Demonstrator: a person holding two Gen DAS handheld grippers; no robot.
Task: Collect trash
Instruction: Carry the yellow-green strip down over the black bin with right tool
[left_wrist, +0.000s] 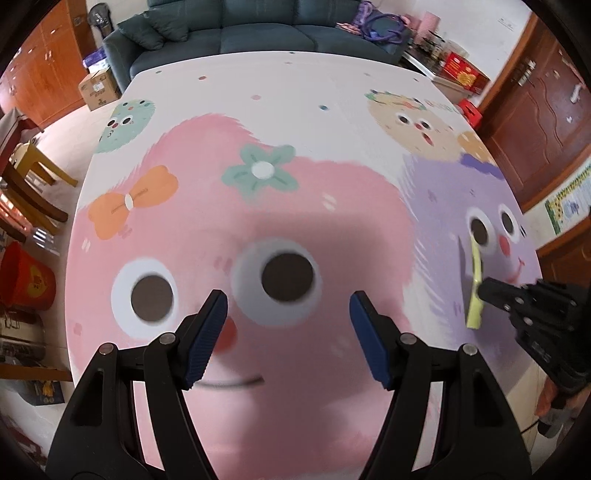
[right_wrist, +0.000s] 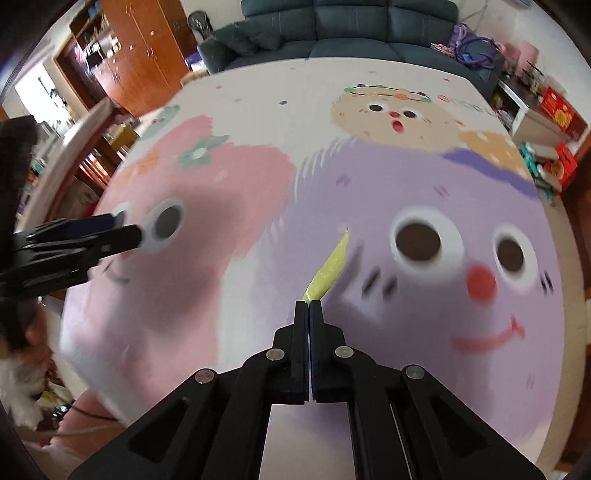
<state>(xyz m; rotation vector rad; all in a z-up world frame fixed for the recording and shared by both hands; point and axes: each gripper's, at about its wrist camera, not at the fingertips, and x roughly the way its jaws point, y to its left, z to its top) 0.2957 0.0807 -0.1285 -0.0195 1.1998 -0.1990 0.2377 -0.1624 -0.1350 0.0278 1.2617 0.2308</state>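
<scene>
A table (left_wrist: 280, 74) covered by a cartoon-printed cloth fills the room in front of a dark blue sofa (left_wrist: 258, 29). Standing beside it and reading from left to right: a wooden cabinet (left_wrist: 55, 74) and a cardboard box (left_wrist: 98, 90) sit off the table's far left, and a red bucket (left_wrist: 26, 277) stands on the floor nearer by.

Over the pink cartoon face hangs the left gripper (left_wrist: 288, 306), its blue-padded fingers (left_wrist: 207, 336) spread wide with nothing between them.

Further right, over the purple cartoon face, the right gripper (right_wrist: 307, 302) has its two fingers pressed flat together on the end of a thin yellow-green wrapper (right_wrist: 330, 264). The wrapper sticks out forward from the fingertips and appears lifted clear of the cloth, since it casts a shadow on the purple print. At the far right are a wooden door (left_wrist: 535, 110) and red boxes (left_wrist: 461, 70).

As for progress, one piece of trash is picked up and held. No other litter shows on the cloth, and no bin or bag is plainly visible, so I judge that dropping the wrapper somewhere is what remains.

The right wrist view shows the closed fingertips and the wrapper's pointed tip head-on. The left wrist view shows the same wrapper (left_wrist: 474, 291) from the side as a long curved strip, with the right gripper (left_wrist: 484, 290) clamping it near the middle; it alone shows the left fingers clearly parted.
</scene>
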